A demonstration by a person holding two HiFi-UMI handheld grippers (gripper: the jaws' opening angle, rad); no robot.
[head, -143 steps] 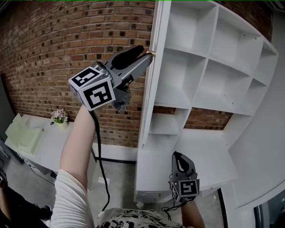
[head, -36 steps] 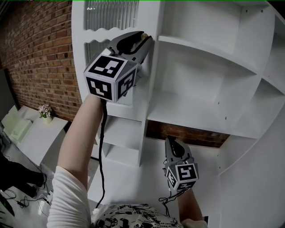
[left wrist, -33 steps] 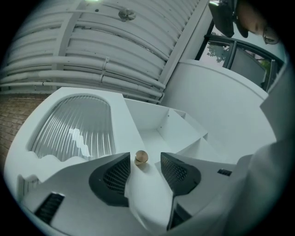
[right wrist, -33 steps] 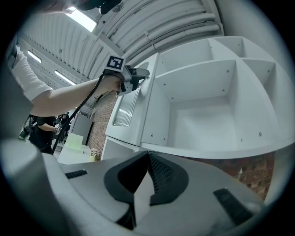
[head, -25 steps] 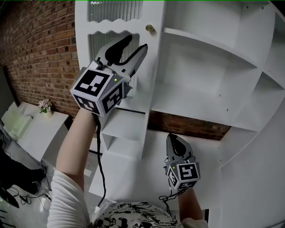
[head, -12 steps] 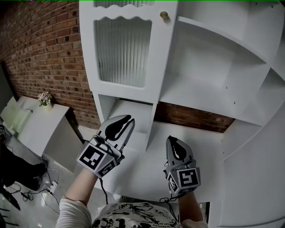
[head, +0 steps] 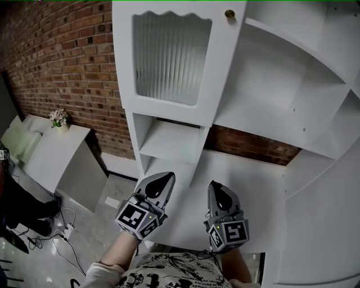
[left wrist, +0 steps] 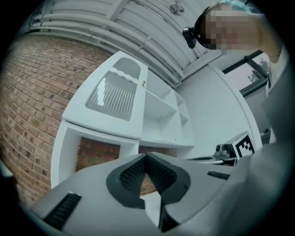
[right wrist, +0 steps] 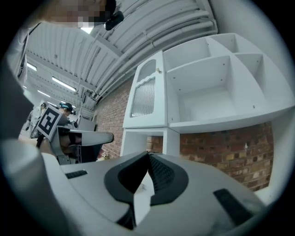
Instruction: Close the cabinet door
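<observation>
Head view: the cabinet door (head: 171,56) sits high on the left column of the white shelf unit (head: 281,84), well above both tools. It looks flush with the frame, so probably shut or nearly so. A small round knob (head: 229,13) sits at its top right corner. The left hand-held gripper (head: 163,179) and right hand-held gripper (head: 218,188) hang low over the white tabletop (head: 253,180), touching nothing.

Left gripper view: the left hand-held gripper (left wrist: 147,156) has just been closing and its jaw tips now meet with nothing between them. The door (left wrist: 115,94) is far ahead and its ribbed pane is clear to see.

Right gripper view: the right hand-held gripper (right wrist: 148,156) has its jaws together and is empty. The door (right wrist: 146,99) lies up and left, beside the open compartments.

Handling, as a judgement: the door is a stiff painted frame around ribbed glass, and it likely swings lightly on its hinges. The pane is the fragile part, so avoid pressing there. If it needs a final push, press on the solid frame by the knob edge, or pinch the knob; it is small and smooth and could slip.
</observation>
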